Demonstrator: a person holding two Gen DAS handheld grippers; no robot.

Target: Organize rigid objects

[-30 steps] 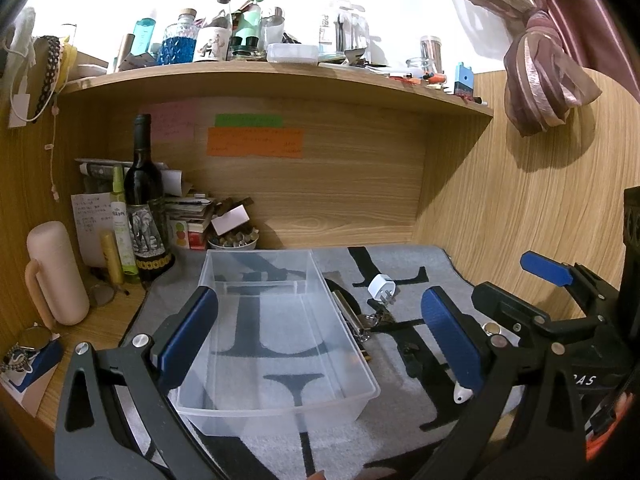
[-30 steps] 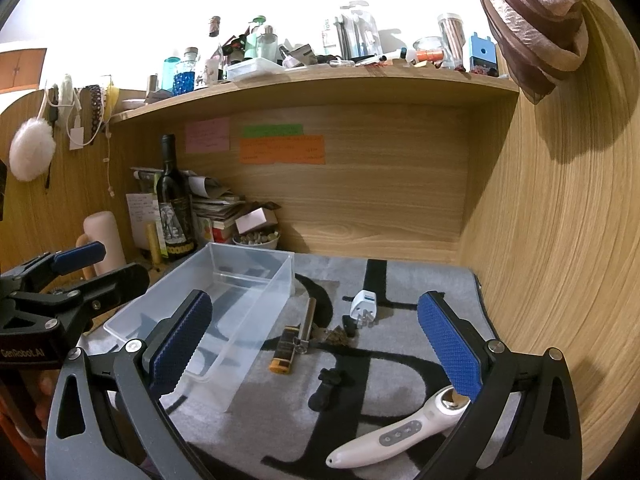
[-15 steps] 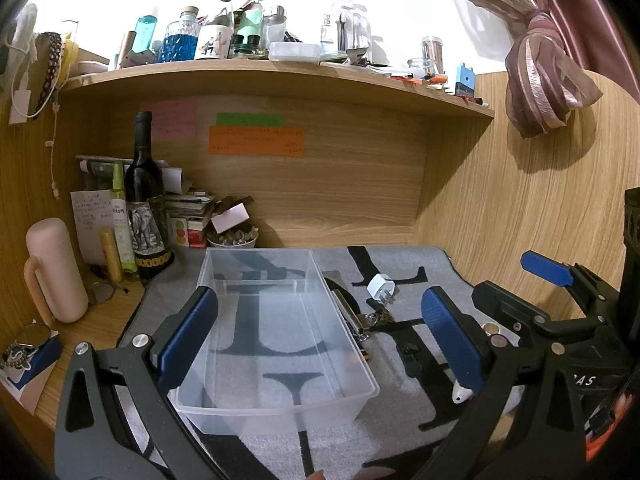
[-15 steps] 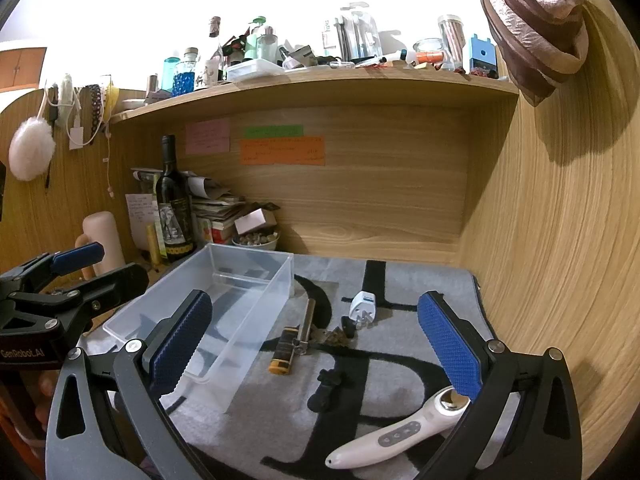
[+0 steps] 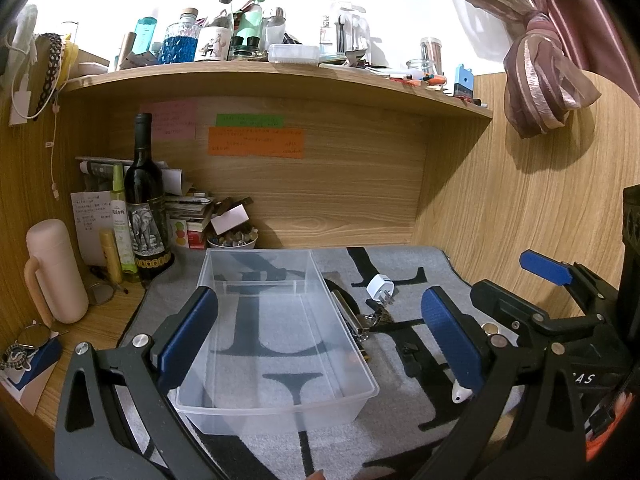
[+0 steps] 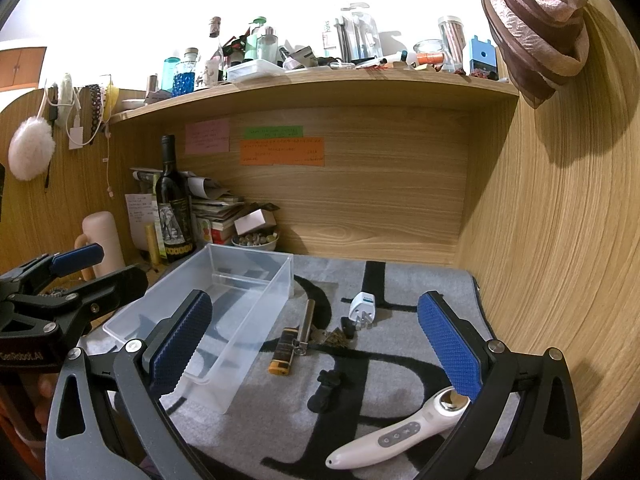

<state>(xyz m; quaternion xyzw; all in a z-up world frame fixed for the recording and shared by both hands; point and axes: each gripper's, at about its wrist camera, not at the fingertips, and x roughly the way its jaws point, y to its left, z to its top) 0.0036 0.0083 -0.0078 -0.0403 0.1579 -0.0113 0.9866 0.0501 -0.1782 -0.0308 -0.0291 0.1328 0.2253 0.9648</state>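
- The mat (image 6: pixel 420 288) covers the desk; everything for the task lies on it
- The bin (image 5: pixel 276 396) sits on the left half of the mat, clear-walled and with nothing in it; being light, it could slide or tip if a finger catches its rim
- The left gripper (image 5: pixel 320 336) hovers over the bin, released and carrying nothing
- The right gripper (image 6: pixel 316 344) hangs over the loose items to the right, likewise spread wide and bare
- The wand (image 6: pixel 396 436) lies nearest, at the right, its head just beside the right finger; smooth and rounded, it may squirt out of a pinch
- The lighter (image 6: pixel 282 350) and metal bar (image 6: pixel 306 326) lie touching just right of the bin; a grasp on one may drag the other
- The plug (image 6: pixel 362 306) sits farther back, prongs toward the near side; it may roll
- The black clip (image 6: pixel 326 390) is small and dark on a dark stripe; easy to miss
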